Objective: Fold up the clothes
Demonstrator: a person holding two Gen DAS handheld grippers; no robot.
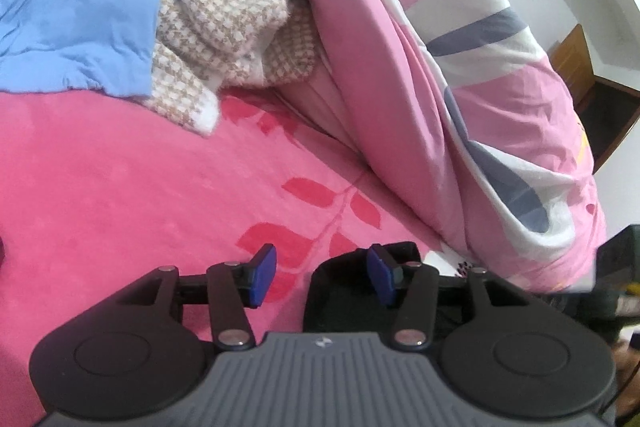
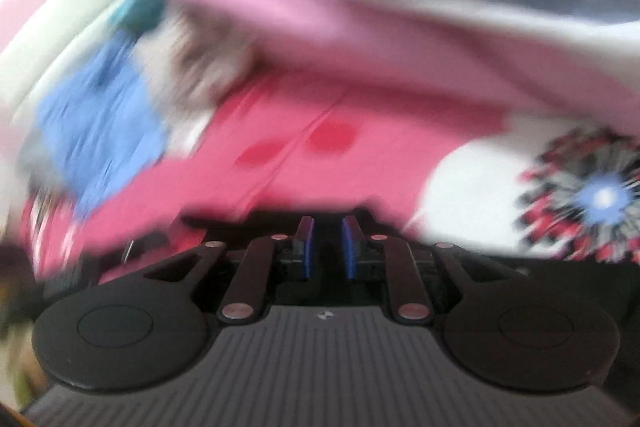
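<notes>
The right wrist view is badly smeared by motion; only colour patches read clearly. The right gripper (image 2: 328,247) has its blue pads a narrow gap apart, nothing visibly between them, with something dark below that cannot be identified. A white cloth (image 2: 472,187) with a starburst print sits at right, its edge cut off.

The left gripper (image 1: 322,277) stands about half open and empty; a black cloth (image 1: 340,303) lies under its right finger, mostly hidden by the gripper body. The clothes pile lies far left: a blue garment (image 1: 72,3), cropped at the frame edge, overlapping a houndstooth knit (image 1: 224,23). A bunched duvet (image 1: 460,87) crowds the right. Between them the pink sheet (image 1: 132,187) lies bare.
</notes>
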